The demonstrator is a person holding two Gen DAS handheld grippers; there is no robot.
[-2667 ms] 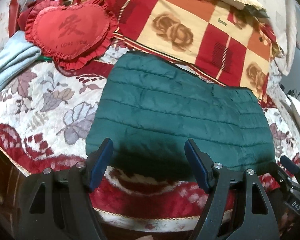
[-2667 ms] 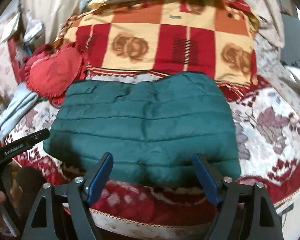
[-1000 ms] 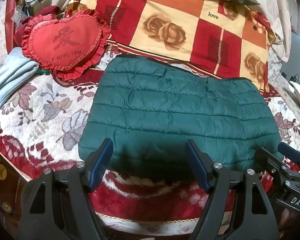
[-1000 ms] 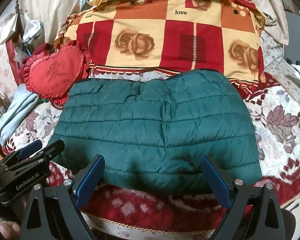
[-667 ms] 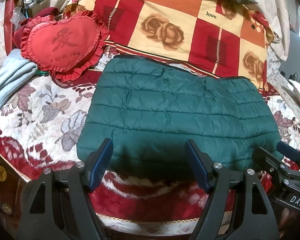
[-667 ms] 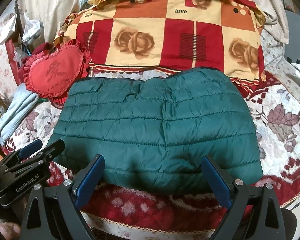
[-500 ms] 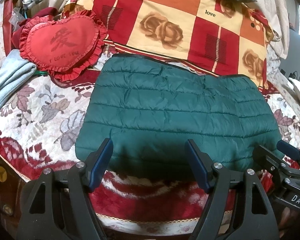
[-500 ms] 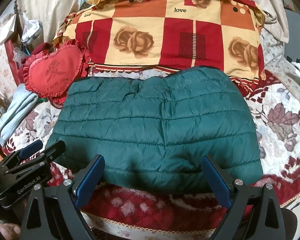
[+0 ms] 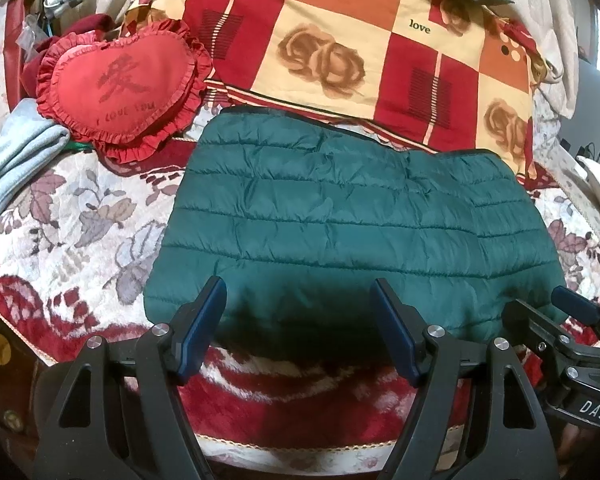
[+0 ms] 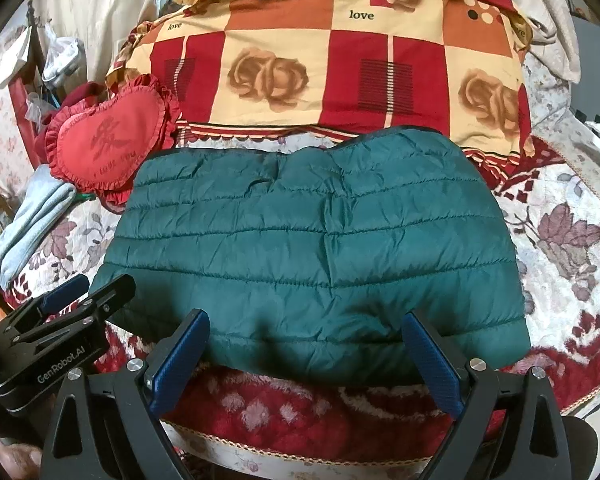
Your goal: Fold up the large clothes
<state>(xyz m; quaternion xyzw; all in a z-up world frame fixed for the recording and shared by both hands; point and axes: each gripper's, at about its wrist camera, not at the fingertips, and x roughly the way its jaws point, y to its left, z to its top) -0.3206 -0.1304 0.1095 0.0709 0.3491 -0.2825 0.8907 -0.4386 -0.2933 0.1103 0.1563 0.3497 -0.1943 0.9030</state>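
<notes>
jaws: left gripper (image 9: 298, 322), right gripper (image 10: 304, 356) both wide, empty | risk: puffy green jacket (image 10: 316, 248) — slippery, springs unfolded

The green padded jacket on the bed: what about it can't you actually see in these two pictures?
- Green jacket: sleeves, zip and collar are folded under, hidden in both views.
- Its near edge: partly covered by the left claw in the left view and the right claw in the right.
- Heart cushion small lettering: too blurred in the right view.
</notes>
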